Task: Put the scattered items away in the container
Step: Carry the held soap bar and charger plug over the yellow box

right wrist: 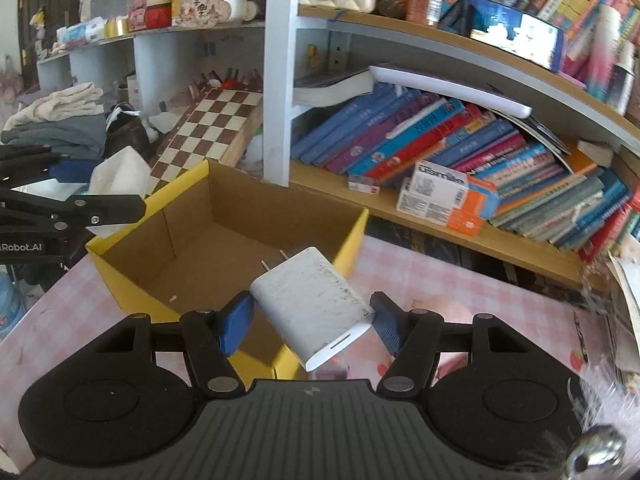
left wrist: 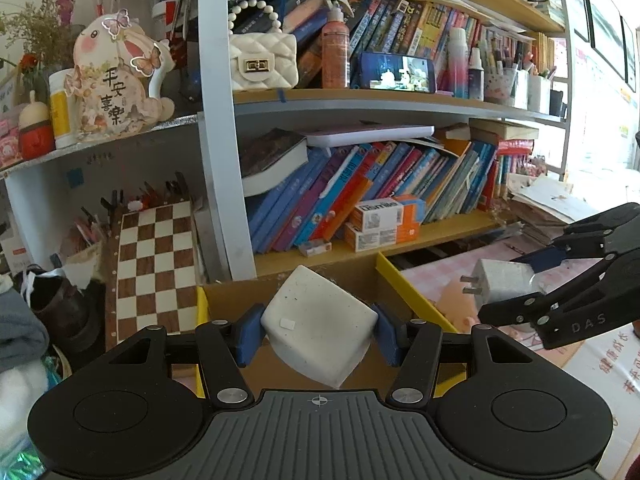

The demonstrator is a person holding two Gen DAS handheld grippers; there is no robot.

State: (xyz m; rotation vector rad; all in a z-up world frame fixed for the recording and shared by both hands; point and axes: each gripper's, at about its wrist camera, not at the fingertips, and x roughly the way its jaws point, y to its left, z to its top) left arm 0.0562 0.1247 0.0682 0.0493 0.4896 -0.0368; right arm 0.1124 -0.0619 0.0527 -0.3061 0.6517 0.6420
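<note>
Left gripper (left wrist: pixel 318 330): clamped on white block (left wrist: pixel 320 324), above box (right wrist: pixel 224 236) near its left wall.
Right gripper (right wrist: pixel 310 320): gripping charger (right wrist: pixel 316 300), prongs aimed into box, over right front corner.
Nearer drop: left.

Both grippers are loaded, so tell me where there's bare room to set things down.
The cardboard box floor looks bare between its yellow-edged walls. Pink checked tablecloth lies free between the box and the bookshelf. The shelf is crowded. The left gripper holds a white block; the right gripper holds a charger.
</note>
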